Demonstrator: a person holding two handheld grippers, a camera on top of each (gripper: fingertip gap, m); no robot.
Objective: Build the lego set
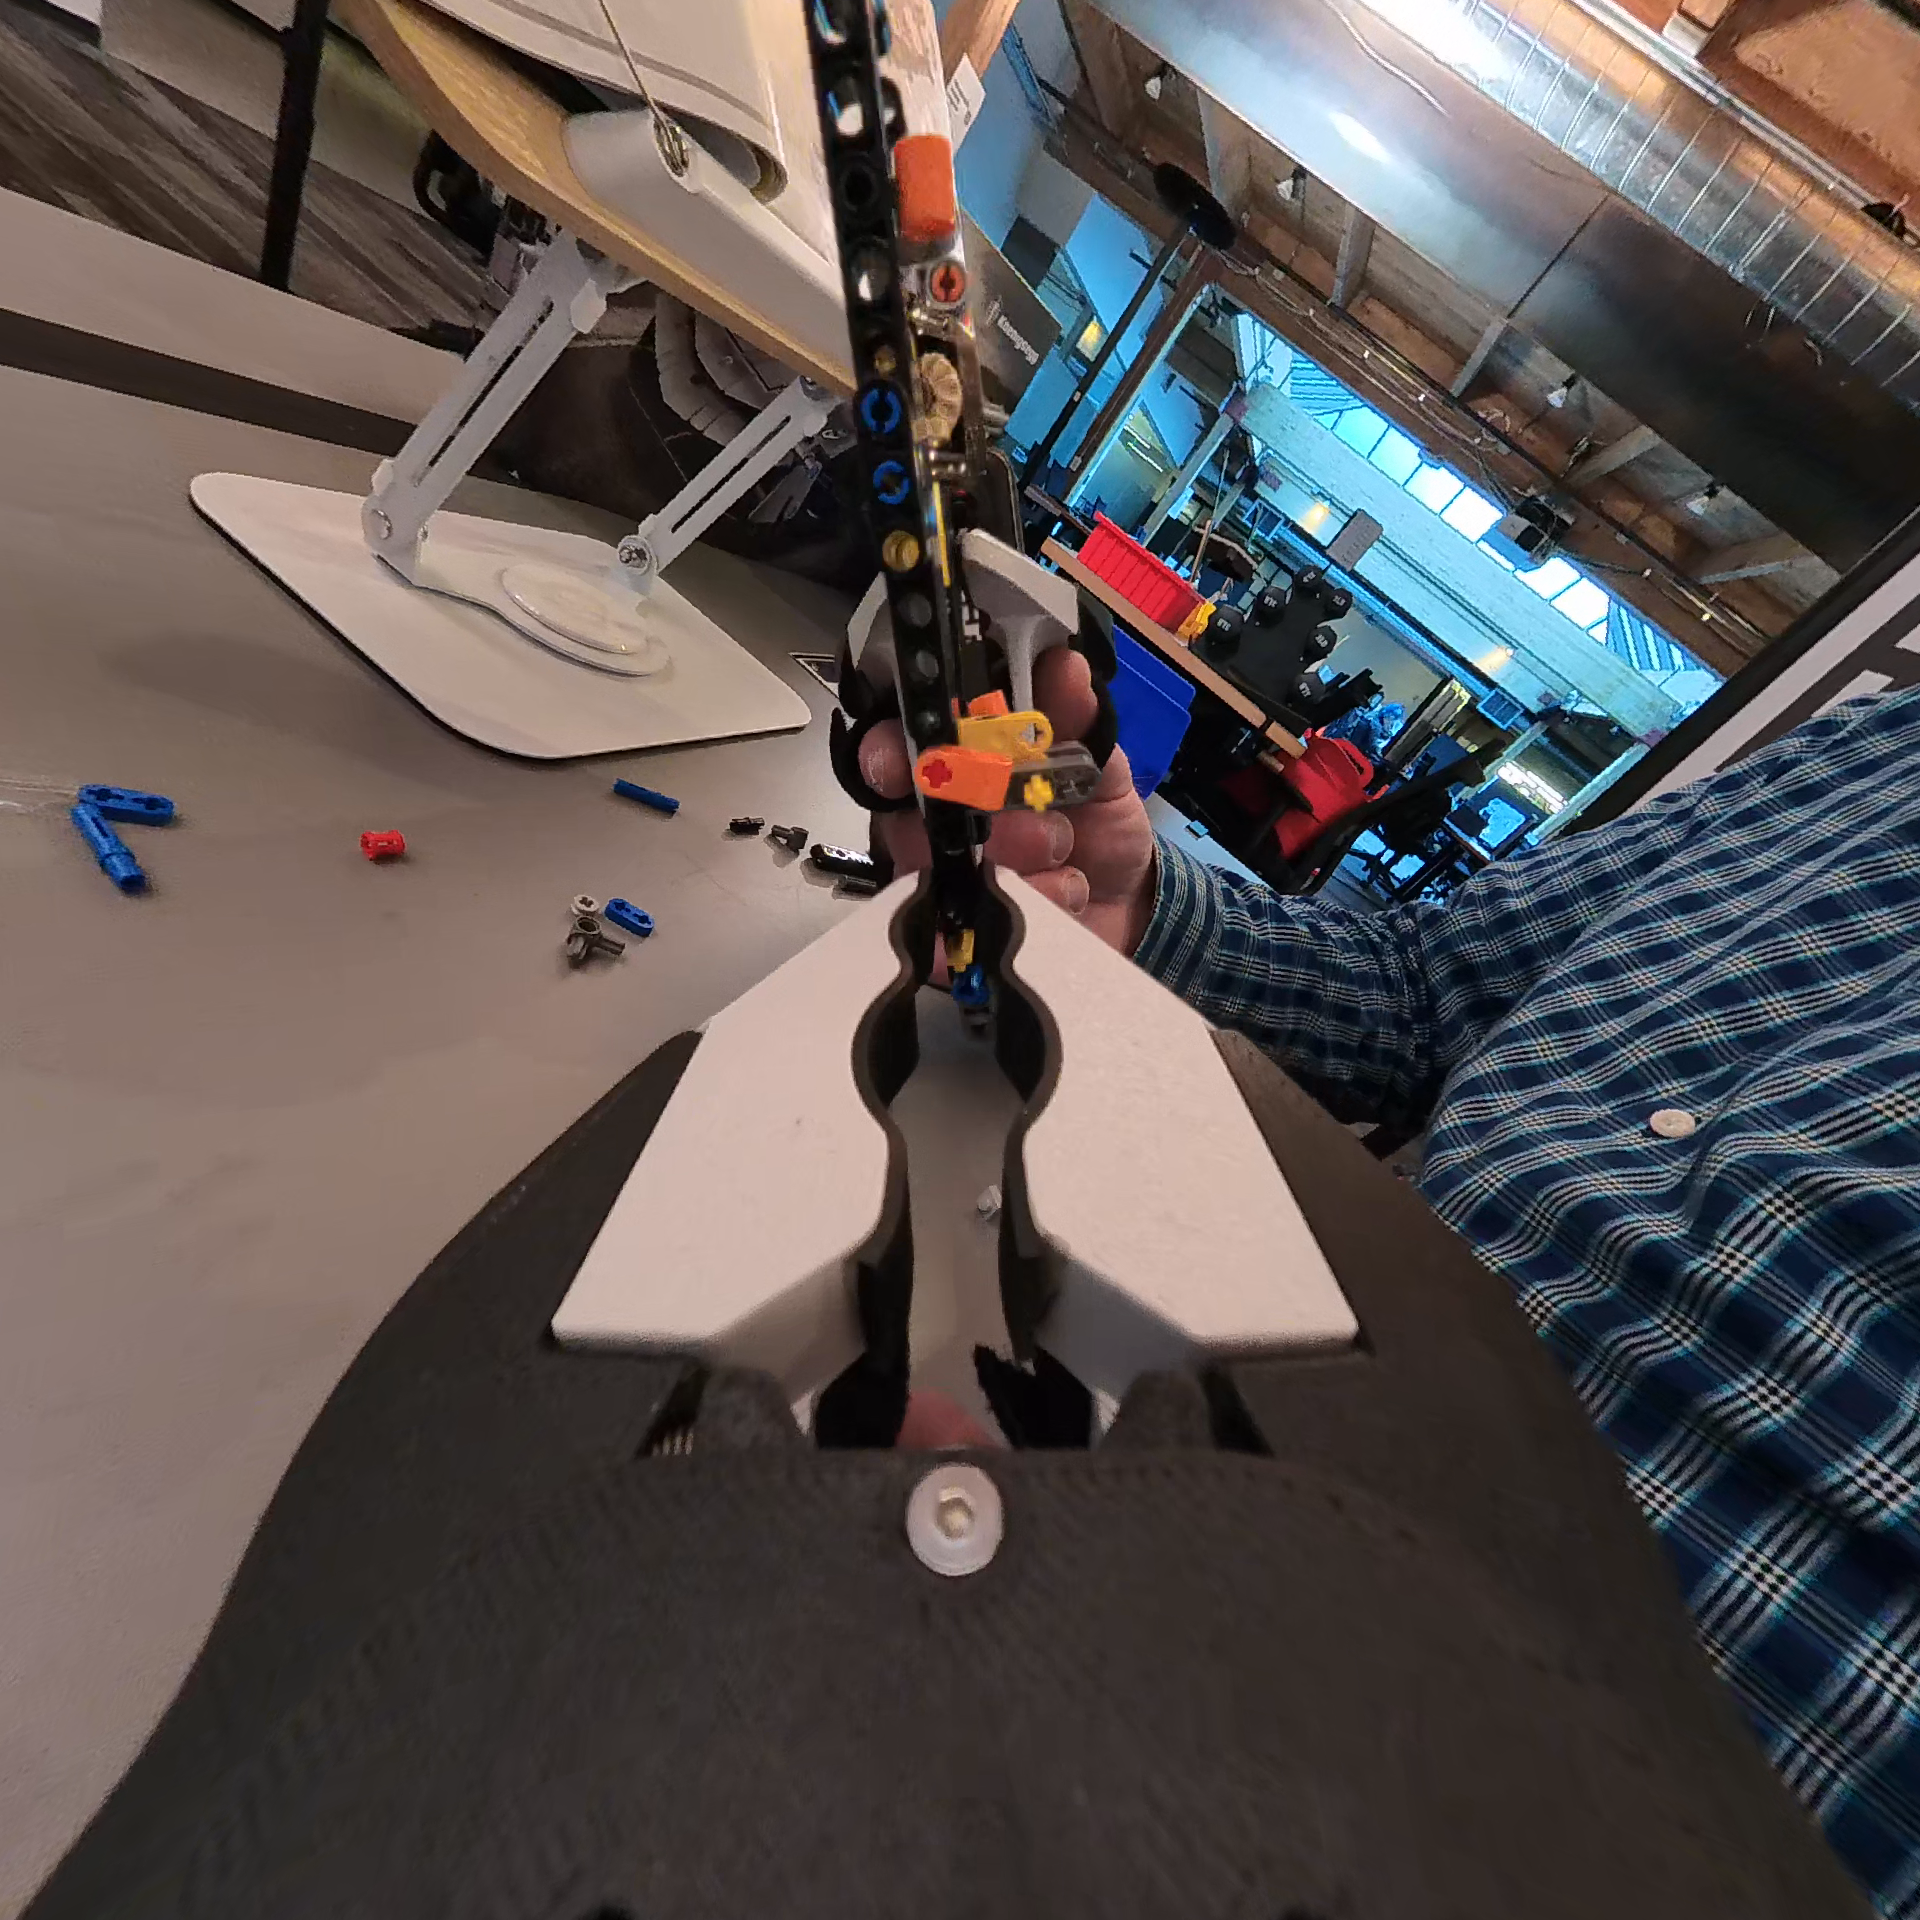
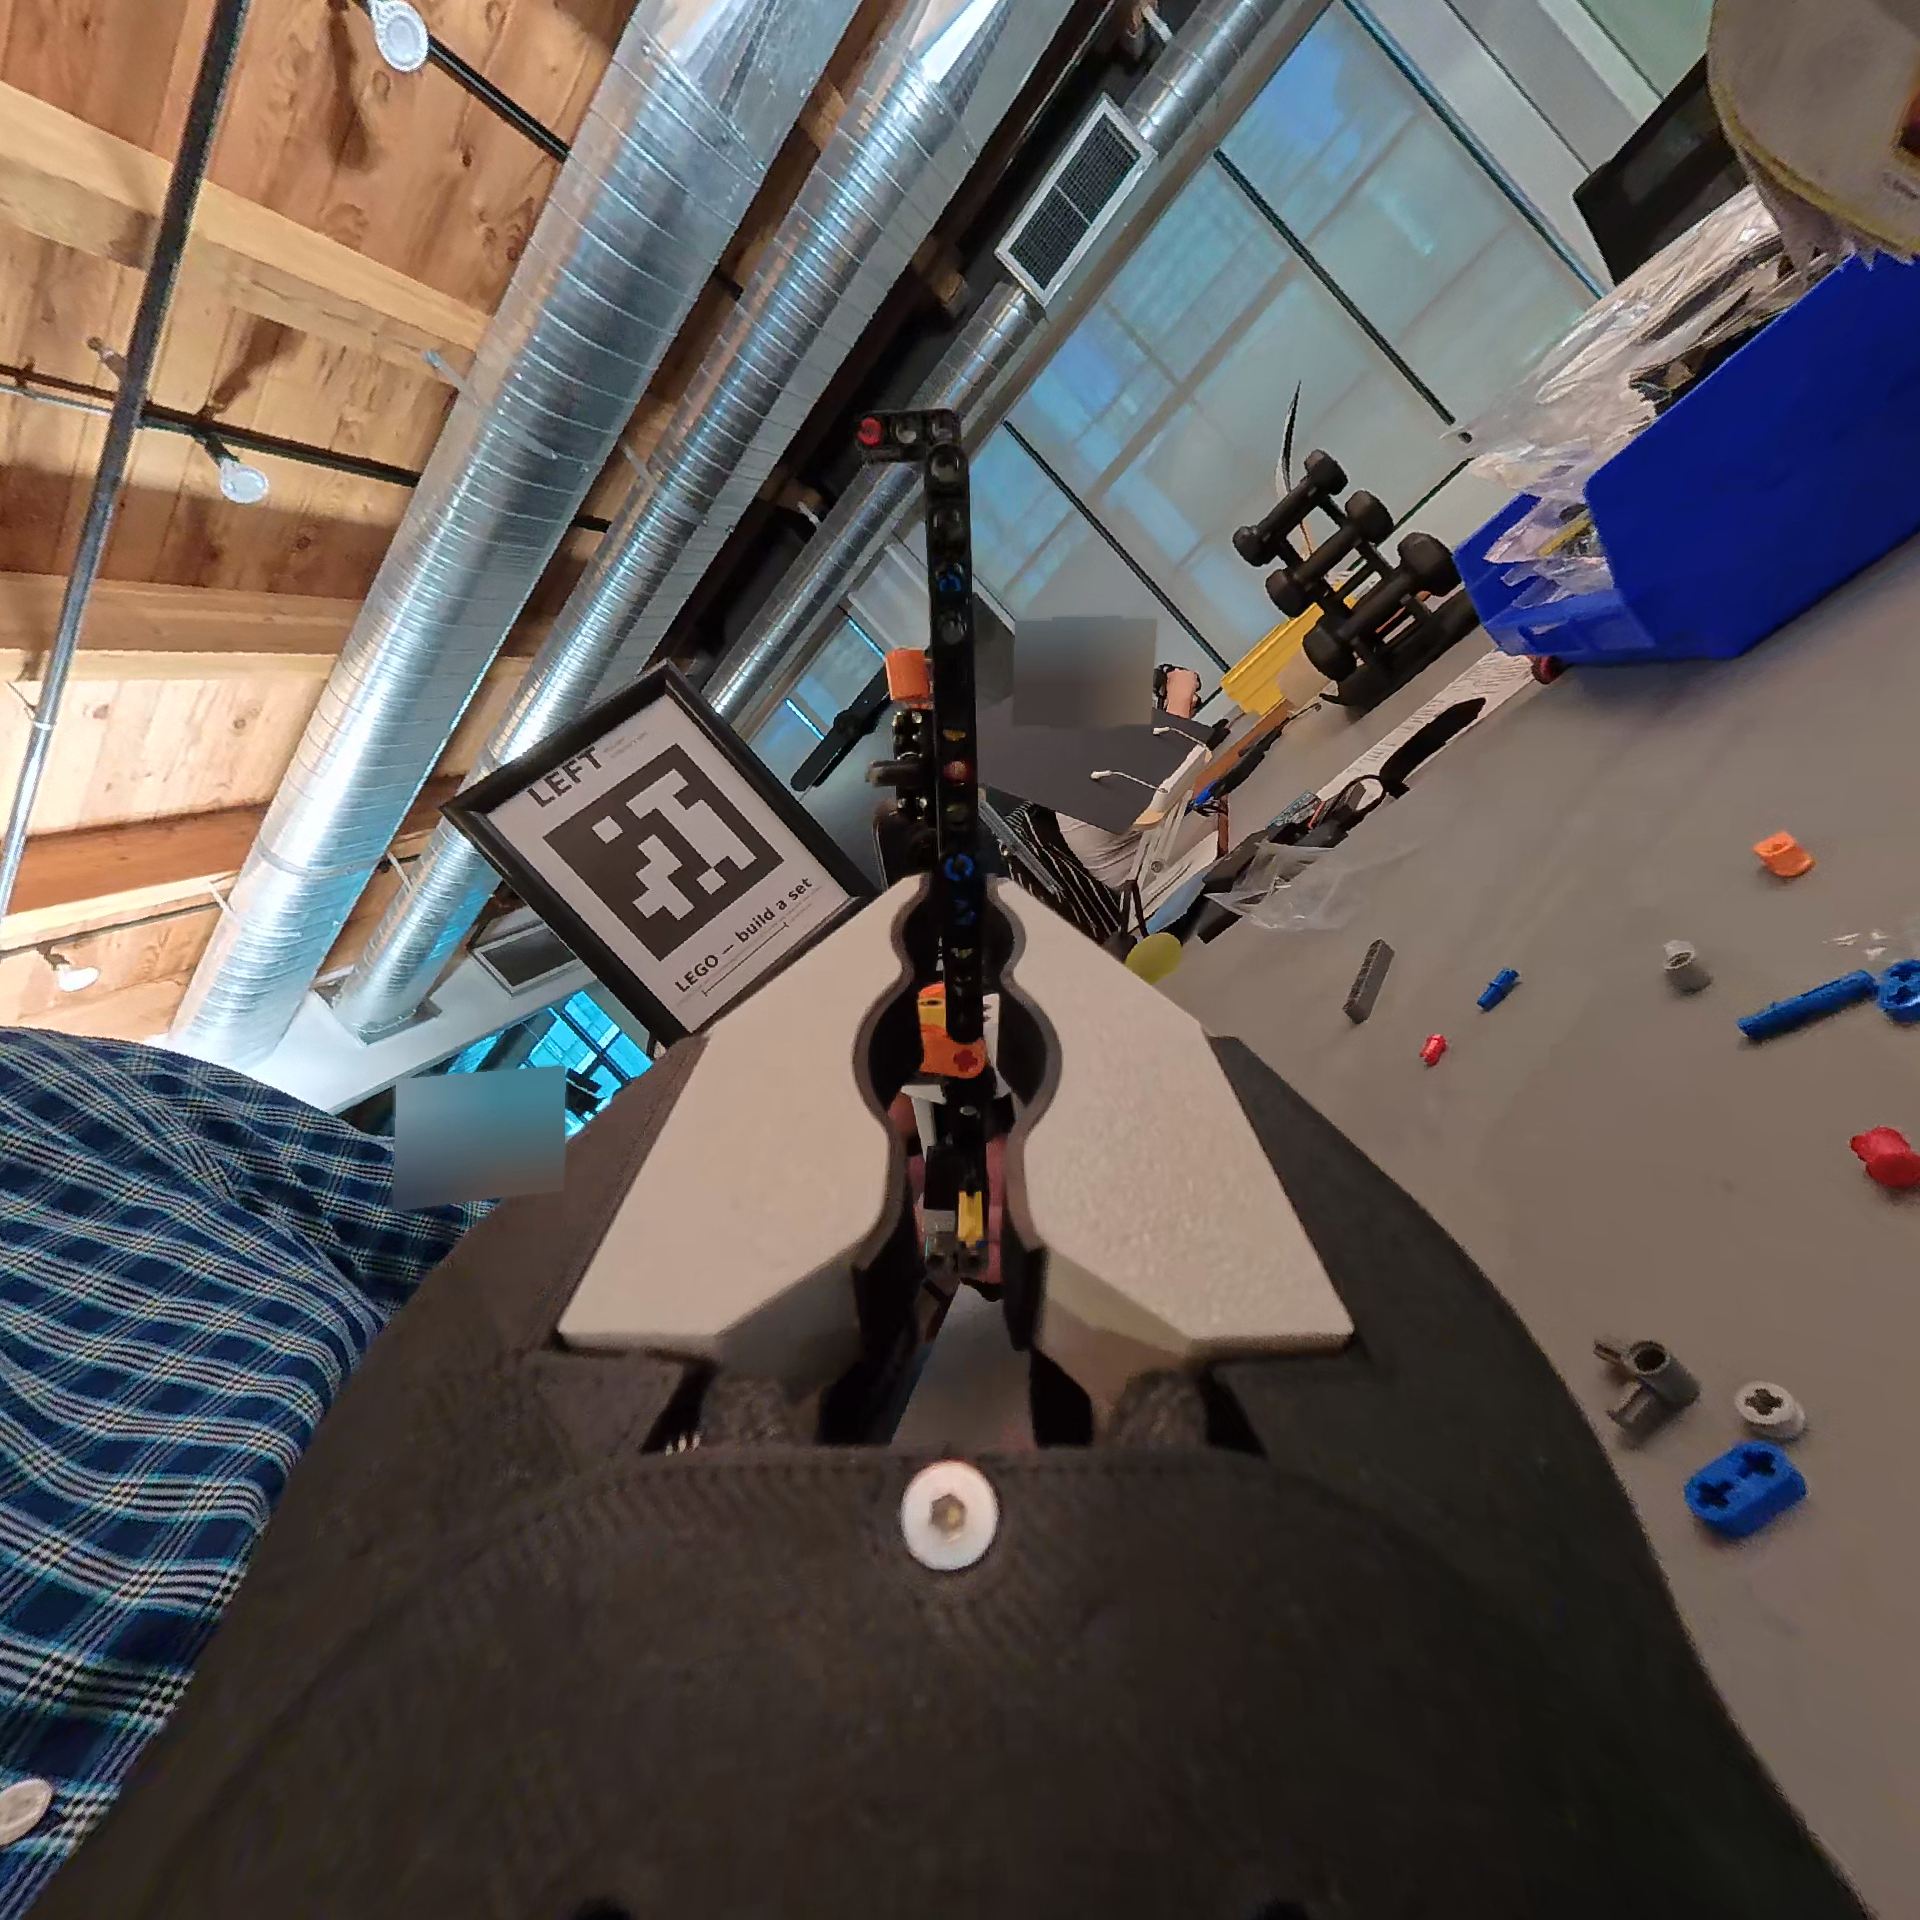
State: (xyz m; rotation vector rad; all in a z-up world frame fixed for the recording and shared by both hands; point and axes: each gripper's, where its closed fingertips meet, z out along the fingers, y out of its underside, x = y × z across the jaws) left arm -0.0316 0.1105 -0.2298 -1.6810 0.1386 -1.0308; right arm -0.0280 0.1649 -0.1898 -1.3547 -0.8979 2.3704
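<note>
Pinching the lower end of the half-built assembly (image 1: 902,582), the left gripper (image 1: 954,966) had its fingers closed to a narrow gap w/ the black beam running up between them; the right gripper (image 2: 954,935) was likewise pressed together on the same assembly (image 2: 948,727), seen edge-on from the other side. So both claws held one model in the air above the bench, not resting on it. In the left wrist view a hand (image 1: 1049,810) showed just past the fingertips, around the orange and yellow connectors, w/ the plaid sleeve (image 1: 1558,1039) at right. Judging progress: a long black beam already carried blue, yellow and red pins, a tan gear, an orange cylinder near the top, plus a short crosspiece at its far end, so a fair chunk looked done. Still, plenty was left: loose parts lay scattered on the bench (image 1: 208,1039), incl. a blue liftarm pair (image 1: 114,826) toward its left edge, a red bush (image 1: 381,844), a blue pin (image 1: 645,796), and a grey connector w/ a small blue piece (image 1: 608,925) nearer mid-bench. Farther back stood a white stand (image 1: 499,623) holding the booklet, and a blue bin (image 2: 1714,540) sat at the bench's far edge in the right wrist view.
</note>
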